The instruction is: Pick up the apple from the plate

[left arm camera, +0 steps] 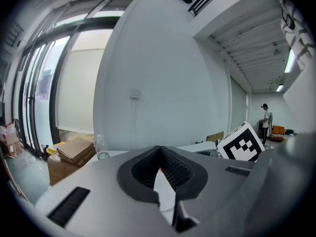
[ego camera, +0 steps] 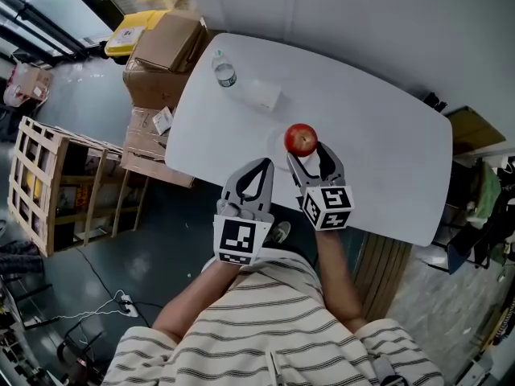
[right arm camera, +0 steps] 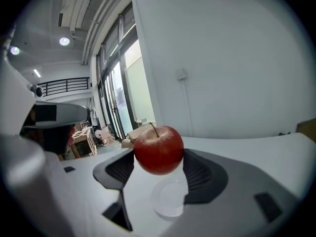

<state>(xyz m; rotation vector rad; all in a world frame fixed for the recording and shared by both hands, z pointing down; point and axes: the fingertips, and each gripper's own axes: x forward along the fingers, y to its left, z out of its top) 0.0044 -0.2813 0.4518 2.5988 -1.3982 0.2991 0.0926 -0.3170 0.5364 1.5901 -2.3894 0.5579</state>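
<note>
A red apple (ego camera: 301, 139) (right arm camera: 158, 149) sits between the jaws of my right gripper (ego camera: 306, 152) (right arm camera: 159, 158), which is shut on it. In the right gripper view the apple hangs a little above a small clear plate (right arm camera: 169, 200); its rim (ego camera: 279, 142) shows just left of the apple in the head view. My left gripper (ego camera: 258, 166) (left arm camera: 159, 150) is at the table's near edge, left of the right one. Its fingertips meet and hold nothing.
The white table (ego camera: 378, 135) carries a water bottle (ego camera: 223, 70) (left arm camera: 101, 147) and a small white packet (ego camera: 264, 95) at its far left. Cardboard boxes (ego camera: 163, 45) and a wooden crate (ego camera: 48, 185) stand on the floor to the left. A person (left arm camera: 265, 118) stands far off.
</note>
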